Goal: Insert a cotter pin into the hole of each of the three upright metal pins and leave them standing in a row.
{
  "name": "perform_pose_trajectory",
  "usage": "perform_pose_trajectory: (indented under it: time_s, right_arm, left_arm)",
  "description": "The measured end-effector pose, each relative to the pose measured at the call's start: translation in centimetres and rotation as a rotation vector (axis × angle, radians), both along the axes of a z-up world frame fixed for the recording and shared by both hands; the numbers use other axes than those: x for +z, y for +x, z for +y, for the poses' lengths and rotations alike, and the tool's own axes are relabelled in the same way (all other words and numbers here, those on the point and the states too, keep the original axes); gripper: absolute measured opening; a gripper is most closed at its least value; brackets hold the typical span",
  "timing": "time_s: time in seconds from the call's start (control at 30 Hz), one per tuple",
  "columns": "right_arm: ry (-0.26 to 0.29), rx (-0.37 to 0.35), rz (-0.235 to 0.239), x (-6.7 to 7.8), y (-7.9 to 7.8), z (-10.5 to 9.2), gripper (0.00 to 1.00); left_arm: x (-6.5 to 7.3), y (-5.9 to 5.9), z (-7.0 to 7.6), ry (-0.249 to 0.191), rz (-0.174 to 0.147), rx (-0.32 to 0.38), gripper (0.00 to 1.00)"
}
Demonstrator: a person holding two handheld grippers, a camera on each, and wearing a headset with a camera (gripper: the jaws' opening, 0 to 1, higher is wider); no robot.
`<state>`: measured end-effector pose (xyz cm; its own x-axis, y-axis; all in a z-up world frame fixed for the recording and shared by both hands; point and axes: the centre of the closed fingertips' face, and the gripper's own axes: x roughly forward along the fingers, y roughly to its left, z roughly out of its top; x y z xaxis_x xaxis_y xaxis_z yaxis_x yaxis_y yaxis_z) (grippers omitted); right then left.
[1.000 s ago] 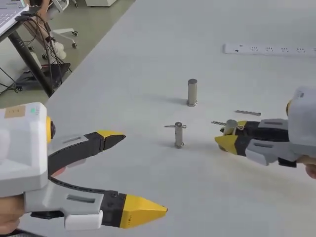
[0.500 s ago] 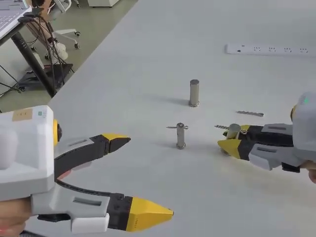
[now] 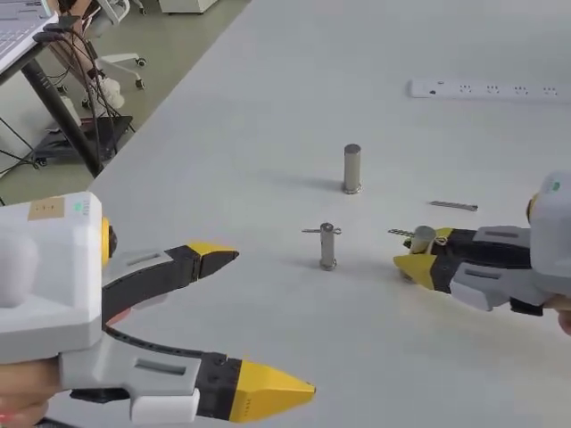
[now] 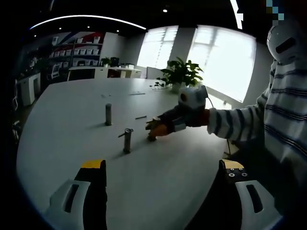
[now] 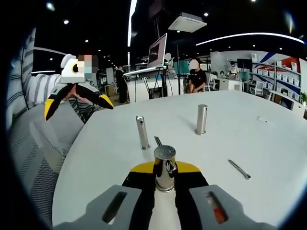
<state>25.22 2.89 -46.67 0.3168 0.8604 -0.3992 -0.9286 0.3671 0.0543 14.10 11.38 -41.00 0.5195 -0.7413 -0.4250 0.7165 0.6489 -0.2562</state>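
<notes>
Three metal pins stand on the white table (image 3: 268, 116). The far pin (image 3: 351, 168) (image 5: 202, 120) (image 4: 108, 114) is bare. The middle pin (image 3: 327, 247) (image 5: 142, 132) (image 4: 127, 140) has a cotter pin through its hole. My right gripper (image 3: 419, 250) (image 5: 164, 175) is shut on the third pin (image 3: 421, 241) (image 5: 164, 167), upright near the tabletop, with a cotter pin (image 3: 399, 233) through it. A loose cotter pin (image 3: 453, 206) (image 5: 238, 169) lies beyond. My left gripper (image 3: 268, 321) (image 4: 163, 165) hovers open at the near left, holding nothing.
A white power strip (image 3: 491, 89) lies at the table's far right. The table's left edge drops off to a floor with desks and chairs (image 3: 53, 98). In the left gripper view, the right gripper (image 4: 160, 128) and a striped sleeve (image 4: 240, 124) reach in.
The right gripper has brought its pin slightly lower and nearer, roughly level with the middle pin. The left gripper has stayed open and nearly still; the head camera shifted a little.
</notes>
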Motion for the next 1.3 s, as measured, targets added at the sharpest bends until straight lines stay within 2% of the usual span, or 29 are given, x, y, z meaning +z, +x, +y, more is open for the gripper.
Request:
perform_pose_trajectory:
  time_s: [0.1, 0.2, 0.3, 0.43, 0.57, 0.67, 0.83, 0.97, 1.0, 1.07, 1.17, 1.23, 1.3]
  right_arm:
    - [-0.013, 0.011, -0.015, -0.1, -0.1, 0.1, 0.09]
    - [0.003, 0.005, 0.014, 0.0, -0.2, 0.1, 0.1]
    - [-0.007, 0.0, -0.002, -0.1, -0.2, 0.1, 0.12]
    - [0.005, -0.006, 0.002, 0.2, -0.2, 0.1, 0.22]
    - [0.002, -0.012, -0.008, 0.7, -0.2, -0.1, 0.25]
    - [0.016, -0.023, -0.014, 1.8, -0.2, -0.5, 0.28]
    - [0.083, -0.052, -0.022, 4.4, 0.0, -1.0, 0.4]
    - [0.124, -0.057, -0.008, 5.9, -0.3, -1.4, 0.45]
    - [0.147, -0.058, 0.008, 6.3, -0.6, -1.5, 0.48]
    - [0.174, -0.061, 0.01, 7.0, -0.9, -1.7, 0.52]
    - [0.181, -0.073, 0.026, 7.2, -1.2, -2.0, 0.54]
    - [0.176, -0.076, 0.03, 6.9, -1.2, -2.6, 0.58]
    - [0.162, -0.087, 0.044, 6.6, -1.7, -2.8, 0.63]
  left_arm:
    - [-0.1, 0.0, 0.0, 0.004, 0.001, 0.0, 0.96]
    - [0.0, 0.0, 0.0, 0.003, 0.001, -0.001, 0.96]
    - [0.0, 0.0, 0.0, 0.005, 0.003, -0.003, 0.96]
    - [0.0, 0.0, 0.1, 0.005, 0.004, 0.0, 0.96]
    - [0.1, 0.1, 0.1, 0.004, 0.003, 0.002, 0.96]
    - [0.2, 0.3, 0.1, 0.001, -0.001, 0.005, 0.96]
    - [0.3, 0.5, 0.0, 0.007, -0.004, 0.0, 0.96]
    - [0.3, 0.5, -0.2, 0.01, -0.004, -0.008, 0.96]
    - [0.3, 0.5, -0.3, 0.009, -0.005, -0.008, 0.96]
    - [0.3, 0.6, -0.3, 0.005, -0.004, -0.008, 0.96]
    - [0.3, 0.8, -0.3, 0.009, -0.007, -0.006, 0.96]
    - [0.3, 0.9, -0.3, 0.01, -0.012, -0.002, 0.94]
    - [0.2, 1.2, -0.2, 0.001, 0.0, 0.009, 0.94]
